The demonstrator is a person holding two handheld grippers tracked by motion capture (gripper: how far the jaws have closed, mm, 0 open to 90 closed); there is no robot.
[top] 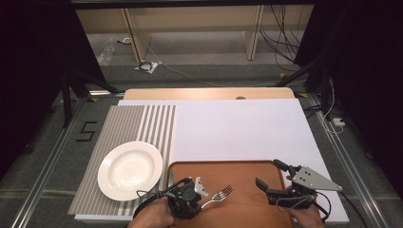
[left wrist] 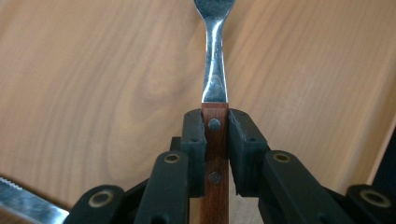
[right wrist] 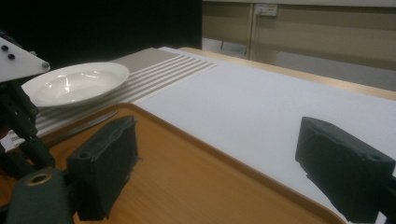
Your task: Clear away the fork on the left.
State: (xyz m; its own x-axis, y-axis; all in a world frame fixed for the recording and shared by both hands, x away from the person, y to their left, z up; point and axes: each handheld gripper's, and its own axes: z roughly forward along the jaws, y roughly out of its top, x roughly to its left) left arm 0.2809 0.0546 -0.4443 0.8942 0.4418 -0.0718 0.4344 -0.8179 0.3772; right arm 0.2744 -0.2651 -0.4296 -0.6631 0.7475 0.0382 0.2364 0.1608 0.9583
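From above, the left hand-held gripper (top: 202, 187) pinches a fork (top: 217, 196) over the wooden tray (top: 237, 167), tines toward two o'clock. Its own view shows pads clamping the fork's wooden handle (left wrist: 215, 154). The right hand-held gripper (right wrist: 224, 163) stands spread, empty, over the tray's edge.

Forks: one fork (top: 217, 195), steel tines and a wooden handle.
Knives: one knife (right wrist: 77, 127), its serrated blade lying on the tray's left edge.
Plates: one white plate (top: 129, 169).
Trays: one brown tray (top: 247, 209).
Placemats: one striped grey placemat (top: 124, 124).
Grippers: two, the left gripper (top: 186, 194) and the right gripper (top: 271, 176).
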